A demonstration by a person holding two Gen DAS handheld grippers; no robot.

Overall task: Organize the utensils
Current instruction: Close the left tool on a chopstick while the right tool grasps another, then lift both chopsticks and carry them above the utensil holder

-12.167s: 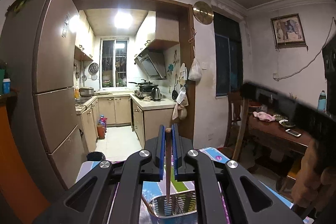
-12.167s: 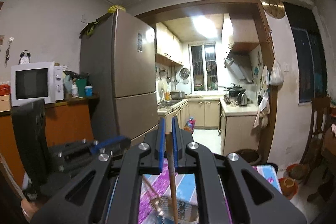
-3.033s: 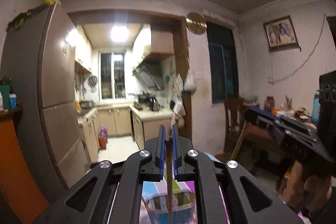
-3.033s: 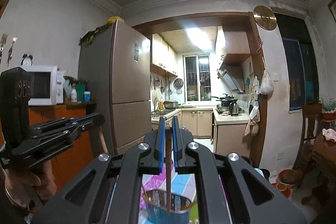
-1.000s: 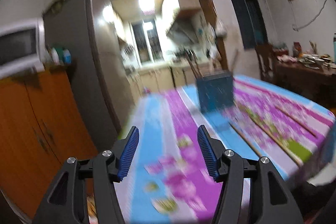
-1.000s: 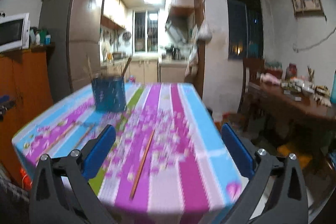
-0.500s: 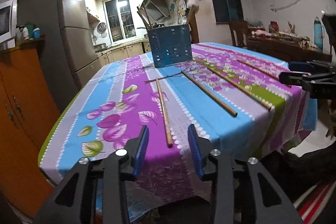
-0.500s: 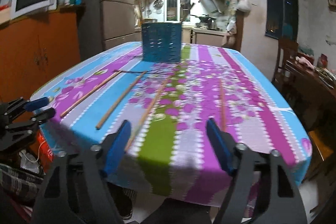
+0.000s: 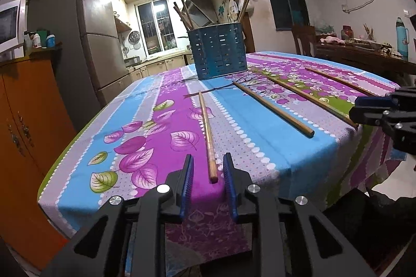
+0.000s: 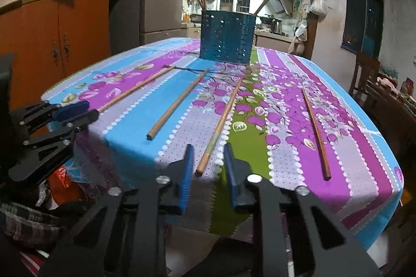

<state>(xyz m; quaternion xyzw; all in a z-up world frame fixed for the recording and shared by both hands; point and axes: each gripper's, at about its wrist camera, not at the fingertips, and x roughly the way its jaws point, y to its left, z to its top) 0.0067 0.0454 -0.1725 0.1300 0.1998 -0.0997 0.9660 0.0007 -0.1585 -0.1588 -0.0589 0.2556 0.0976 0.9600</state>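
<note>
Several wooden chopsticks lie on the flowered tablecloth [image 9: 145,126], and several more stand in a blue perforated holder [image 9: 219,53] at the table's far end [image 10: 226,36]. My left gripper [image 9: 208,167] is open at the near table edge, its jaws on either side of the near end of the leftmost chopstick [image 9: 206,129]. My right gripper [image 10: 206,160] is open at the near edge, its jaws on either side of the near end of the third chopstick [image 10: 223,118]. Each gripper shows in the other's view: the right [image 9: 382,112], the left [image 10: 65,113].
Two other chopsticks lie unattended: one between the grippers [image 10: 176,105] and one at the far right [image 10: 314,126]. An orange cabinet [image 9: 23,116] and a fridge [image 9: 75,43] stand to the left. A wooden side table [image 9: 364,58] and a chair are on the right.
Both grippers let go of their chopsticks over the holder, opened, and came down to the near table edge. In the last half second each closed in around a chopstick's near end.
</note>
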